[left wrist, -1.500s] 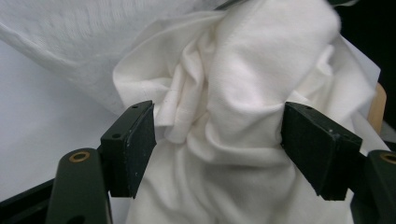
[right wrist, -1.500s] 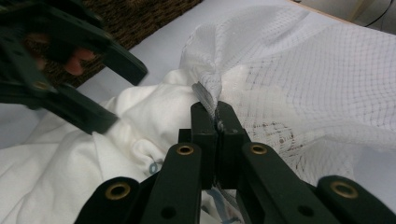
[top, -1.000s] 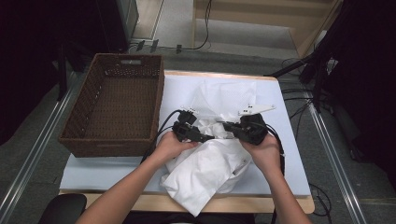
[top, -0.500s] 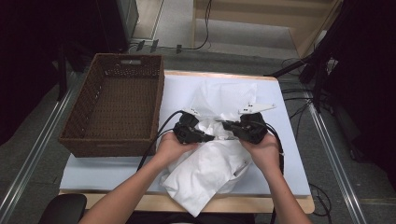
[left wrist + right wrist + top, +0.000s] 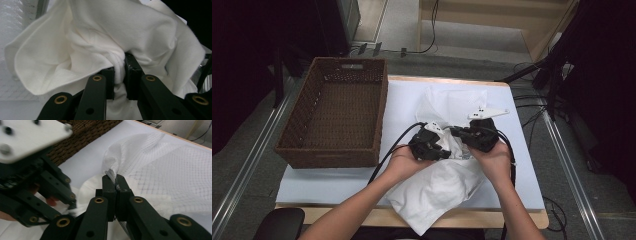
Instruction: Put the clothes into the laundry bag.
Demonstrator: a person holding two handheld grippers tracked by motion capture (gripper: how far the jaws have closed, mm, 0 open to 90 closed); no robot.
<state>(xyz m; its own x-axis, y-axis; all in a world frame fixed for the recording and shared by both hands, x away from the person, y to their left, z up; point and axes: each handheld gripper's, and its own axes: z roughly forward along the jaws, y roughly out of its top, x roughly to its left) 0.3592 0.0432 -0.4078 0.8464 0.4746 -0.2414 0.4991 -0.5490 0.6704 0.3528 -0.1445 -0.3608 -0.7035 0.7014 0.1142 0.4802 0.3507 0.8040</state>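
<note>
The wicker basket [image 5: 334, 120] left of both sets of fingers stands empty, so stowing looks undone. The white garment [image 5: 447, 175] lies on the bench [image 5: 337, 180], bunched between the hands. Left gripper [image 5: 119, 75] has just clenched on a thick fold; right gripper [image 5: 116, 186] pinches a mesh edge.

The white garment [image 5: 437, 185] lay crumpled on the bench, its lower end hanging past the near edge. A bunched fold of its plain cotton [image 5: 105, 32] was pinched and lifted into loose, rounded pleats. Beside it lay a white mesh bag [image 5: 162, 162] — thin, netted, wrinkled — with one gathered edge raised, the rest spread flat toward the far side.
</note>
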